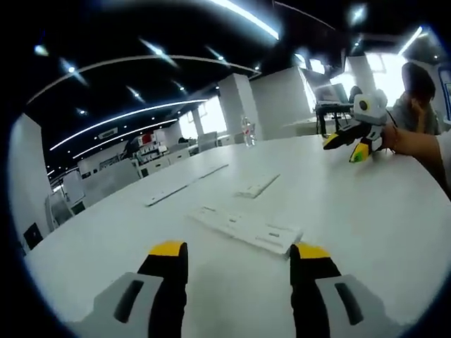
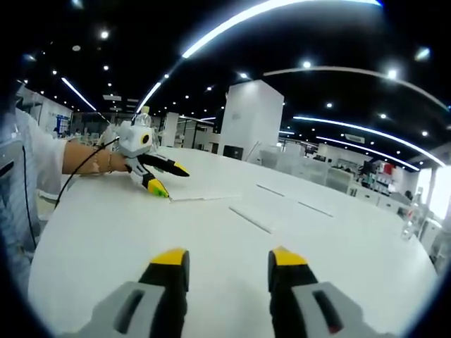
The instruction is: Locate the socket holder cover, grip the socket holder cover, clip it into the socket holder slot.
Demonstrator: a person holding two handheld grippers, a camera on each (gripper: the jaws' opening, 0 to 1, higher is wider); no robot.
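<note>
A flat white plastic plate (image 1: 246,227) with small slots lies on the white table (image 1: 366,211), just ahead of my left gripper (image 1: 239,250). That gripper is open and holds nothing. A shorter white piece (image 1: 257,186) lies further off, and I cannot tell which piece is the cover. My right gripper (image 1: 345,146) is held by a hand at the far right, above the table, jaws apart. In the right gripper view, my right gripper (image 2: 228,257) is open over bare table. There the left gripper (image 2: 170,180) stands open by the thin plate (image 2: 197,198).
Long white strips (image 1: 187,184) lie toward the table's far side, also seen as strips (image 2: 250,220) in the right gripper view. A clear bottle (image 1: 246,130) stands at the far edge. A person (image 1: 416,91) sits behind the table at the right.
</note>
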